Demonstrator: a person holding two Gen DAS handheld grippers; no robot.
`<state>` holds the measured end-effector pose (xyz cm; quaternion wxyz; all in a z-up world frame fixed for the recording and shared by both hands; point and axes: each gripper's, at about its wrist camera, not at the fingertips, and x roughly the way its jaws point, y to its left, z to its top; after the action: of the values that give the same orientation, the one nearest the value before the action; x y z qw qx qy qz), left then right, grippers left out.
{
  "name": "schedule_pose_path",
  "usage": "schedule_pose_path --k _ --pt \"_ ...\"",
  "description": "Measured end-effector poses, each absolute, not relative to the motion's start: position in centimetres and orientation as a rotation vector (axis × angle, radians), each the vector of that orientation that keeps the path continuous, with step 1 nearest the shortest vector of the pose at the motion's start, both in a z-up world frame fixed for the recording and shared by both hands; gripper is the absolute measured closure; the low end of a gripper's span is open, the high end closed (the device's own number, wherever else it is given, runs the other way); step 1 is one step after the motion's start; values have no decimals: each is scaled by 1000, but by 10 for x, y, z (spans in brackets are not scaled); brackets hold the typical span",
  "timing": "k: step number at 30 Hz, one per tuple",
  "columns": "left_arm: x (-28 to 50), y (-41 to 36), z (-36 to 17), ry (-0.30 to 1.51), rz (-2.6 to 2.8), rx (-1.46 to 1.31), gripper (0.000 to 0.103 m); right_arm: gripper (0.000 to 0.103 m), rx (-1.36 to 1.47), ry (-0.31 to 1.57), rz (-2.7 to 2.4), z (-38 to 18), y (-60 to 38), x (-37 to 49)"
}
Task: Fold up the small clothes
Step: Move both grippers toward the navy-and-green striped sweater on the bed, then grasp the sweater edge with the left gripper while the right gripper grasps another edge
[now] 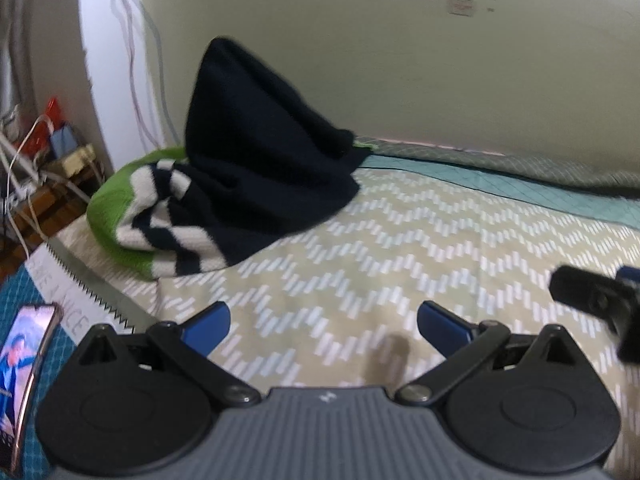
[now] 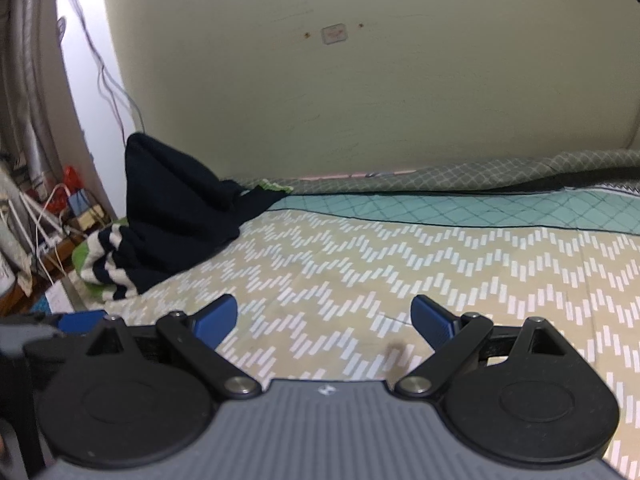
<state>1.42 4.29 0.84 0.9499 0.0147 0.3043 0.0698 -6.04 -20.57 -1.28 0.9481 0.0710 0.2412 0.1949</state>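
Tongs (image 1: 322,326) (image 2: 324,320) both spread wide, tilted down over bedsheet (image 2: 400,264), empty.

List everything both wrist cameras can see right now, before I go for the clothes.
knit garment: one, dark navy with white stripes and green edge, heaped at the bed's far left against the wall.
bedsheet: one, beige with white zigzag dashes, under both grippers.
teal quilt: one, along the wall side.
phone: one, screen lit, at the bed's near left edge.
cables and clutter: several, white and red, on the floor left of the bed.
left gripper: open, empty.
right gripper: open, empty.
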Motion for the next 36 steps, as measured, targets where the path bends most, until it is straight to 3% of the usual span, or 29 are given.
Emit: schedule_pose_path --k 13,24,32,36 --pt "14 74 13 565 350 -52 0 17 -23 438 512 -11 -180 -77" --pt "15 73 12 595 298 -43 0 17 221 475 451 -14 -213 -58" --pt "-24 107 32 422 199 -100 0 17 201 543 451 -16 -206 -52" --pt "-36 142 49 338 217 -24 0 28 124 553 520 3 -178 -34"
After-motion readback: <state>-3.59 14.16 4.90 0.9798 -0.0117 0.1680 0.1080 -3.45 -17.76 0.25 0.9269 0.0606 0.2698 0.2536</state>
